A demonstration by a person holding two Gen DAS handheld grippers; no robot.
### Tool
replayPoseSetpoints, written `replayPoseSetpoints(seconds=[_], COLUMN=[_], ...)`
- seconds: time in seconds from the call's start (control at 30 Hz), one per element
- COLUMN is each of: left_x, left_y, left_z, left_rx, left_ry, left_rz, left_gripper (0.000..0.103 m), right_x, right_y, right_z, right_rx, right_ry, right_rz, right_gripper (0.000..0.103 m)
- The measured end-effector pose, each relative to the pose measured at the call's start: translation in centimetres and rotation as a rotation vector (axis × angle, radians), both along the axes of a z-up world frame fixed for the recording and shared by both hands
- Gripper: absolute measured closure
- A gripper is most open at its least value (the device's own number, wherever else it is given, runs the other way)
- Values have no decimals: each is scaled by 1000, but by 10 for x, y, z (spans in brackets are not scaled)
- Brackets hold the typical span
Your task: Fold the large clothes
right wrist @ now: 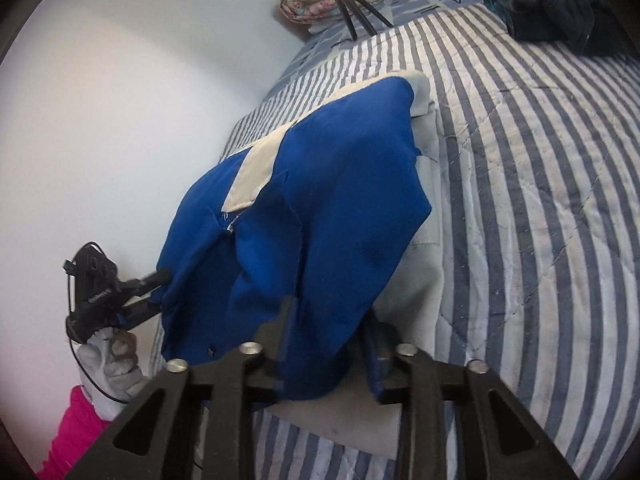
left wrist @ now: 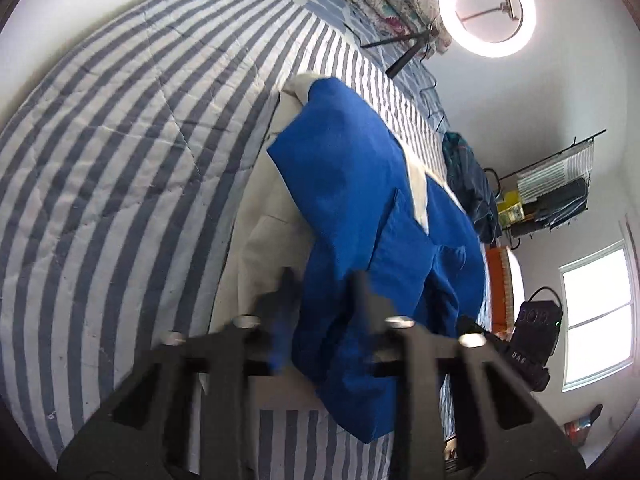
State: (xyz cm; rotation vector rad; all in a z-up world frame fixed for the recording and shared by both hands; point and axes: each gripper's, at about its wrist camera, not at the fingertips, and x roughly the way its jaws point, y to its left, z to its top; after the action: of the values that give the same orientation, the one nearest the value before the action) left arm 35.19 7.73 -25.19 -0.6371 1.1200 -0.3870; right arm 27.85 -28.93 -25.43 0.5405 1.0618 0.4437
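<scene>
1. Left wrist view: the left gripper (left wrist: 324, 280) is pinching a bunched edge of the blue garment (left wrist: 352, 184), its fingers (left wrist: 366, 300) pressing into the cloth from both sides.
2. Right wrist view: the right gripper (right wrist: 330, 320) is likewise pinching the garment's near edge, blue fabric bunching between its fingers (right wrist: 378, 344).
3. Blue and cream panels are draping away from both grippers, sagging over the striped quilt (right wrist: 540, 200) on the bed.
4. A gloved hand (right wrist: 110, 364) with a pink sleeve (right wrist: 76, 432) is holding the left gripper.
5. A wire rack (left wrist: 556, 188) on the wall is holding dark, indistinct items.
</scene>
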Motion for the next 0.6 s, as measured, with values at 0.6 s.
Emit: replayPoseSetpoints(seconds=[0.6], left_x=[-58], left_y=[21], left_z=[-1], left_rx=[-20], left_ry=[36], left_rz=[24], left_gripper=[103], right_x=[-58], right_y=[-20], right_z=[5], right_rx=[29], right_ry=[18], right_rz=[-17], right_gripper=[103])
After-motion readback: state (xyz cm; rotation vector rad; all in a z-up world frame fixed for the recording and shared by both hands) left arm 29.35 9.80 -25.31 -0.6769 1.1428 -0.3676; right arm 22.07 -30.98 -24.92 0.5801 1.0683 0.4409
